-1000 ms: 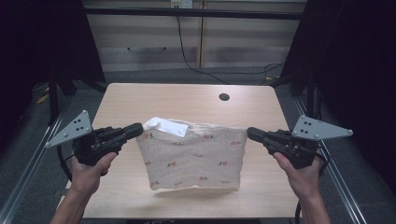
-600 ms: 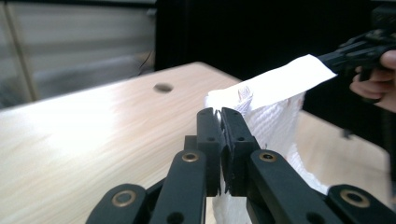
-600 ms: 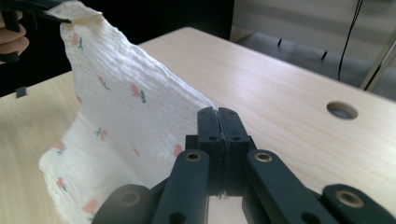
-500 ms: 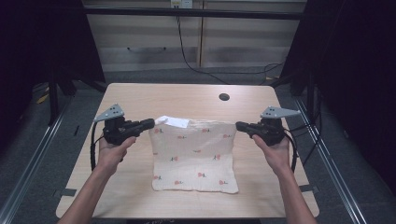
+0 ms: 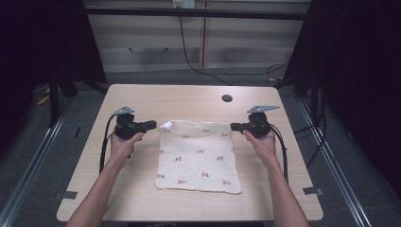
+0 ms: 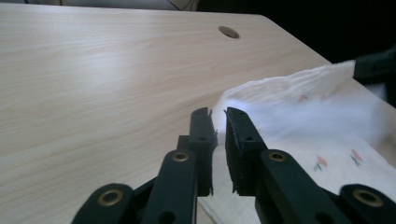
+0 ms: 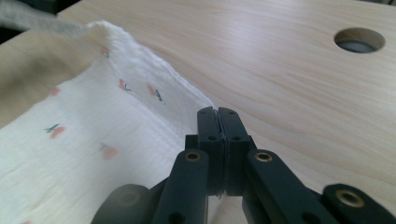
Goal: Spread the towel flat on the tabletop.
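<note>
Right gripper [image 5: 232, 126]: we see its black jaws pressed flat together in the right gripper view, at the far right corner of the cloth; whether any fabric is pinched between them we cannot tell.
Left gripper [image 5: 153, 124]: we see a narrow gap between its jaws in the left gripper view, with nothing in it; the tips sit just beside the cloth's far left corner.
Cloth [image 5: 197, 156]: it lies near the middle of the table, roughly square, cream, with a crinkled weave and small red-and-green motifs; its far left corner [image 5: 166, 125] is curled up and over, showing white.
Table [image 5: 142, 99]: light wood-grain top with rounded corners and a round hole [image 5: 227, 98] near the far edge.
Room: grey floor around the table, dark on both sides, pale cabinet fronts behind with a black cable hanging across them.
Hands: we see the left hand [image 5: 124, 142] and right hand [image 5: 261, 140] each wrapped around a gripper handle, forearms reaching up from the near edge, grippers pointing inward toward each other.
</note>
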A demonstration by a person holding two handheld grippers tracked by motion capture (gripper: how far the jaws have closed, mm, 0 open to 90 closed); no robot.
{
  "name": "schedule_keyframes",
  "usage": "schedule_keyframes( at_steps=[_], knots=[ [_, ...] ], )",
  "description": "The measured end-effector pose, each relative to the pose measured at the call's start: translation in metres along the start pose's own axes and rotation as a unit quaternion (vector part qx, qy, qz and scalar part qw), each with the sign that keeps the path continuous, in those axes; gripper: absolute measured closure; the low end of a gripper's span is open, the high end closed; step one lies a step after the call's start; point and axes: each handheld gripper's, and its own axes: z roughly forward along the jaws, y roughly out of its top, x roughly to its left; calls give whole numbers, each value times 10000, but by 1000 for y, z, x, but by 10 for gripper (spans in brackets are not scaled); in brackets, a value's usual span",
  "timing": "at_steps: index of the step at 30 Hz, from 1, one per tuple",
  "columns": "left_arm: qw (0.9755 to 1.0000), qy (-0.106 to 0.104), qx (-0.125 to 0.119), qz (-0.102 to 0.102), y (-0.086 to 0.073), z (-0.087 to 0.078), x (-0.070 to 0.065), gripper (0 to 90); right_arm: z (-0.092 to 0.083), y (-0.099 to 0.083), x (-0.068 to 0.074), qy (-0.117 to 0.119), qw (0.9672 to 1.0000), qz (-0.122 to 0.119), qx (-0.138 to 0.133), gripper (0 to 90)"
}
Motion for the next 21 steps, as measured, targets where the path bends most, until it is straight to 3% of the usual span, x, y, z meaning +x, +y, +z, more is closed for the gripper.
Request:
schedule_keyframes(
  at_steps=[1,2,3,7,15,21],
  knots=[
    [10000,-8,-28,-65,0,-1,2,769,4,-2,-4,-32,9999,105,-23,856],
    [10000,6,-12,-97,0,-1,4,761,7,-3,-7,-158,9997,188,-44,765],
    [10000,53,33,-65,0,-2,5,739,9,-4,-10,-280,9992,293,-58,746],
    [10000,34,92,0,-2,-5,2,694,10,-6,-14,-385,9986,367,-74,674],
    [9998,-43,86,193,-1,-23,-5,649,-16,-3,-8,-489,9986,181,-74,599],
    [9990,-167,210,356,-7,-38,-9,590,-36,-15,-3,-444,9990,95,-31,579]
  ],
)
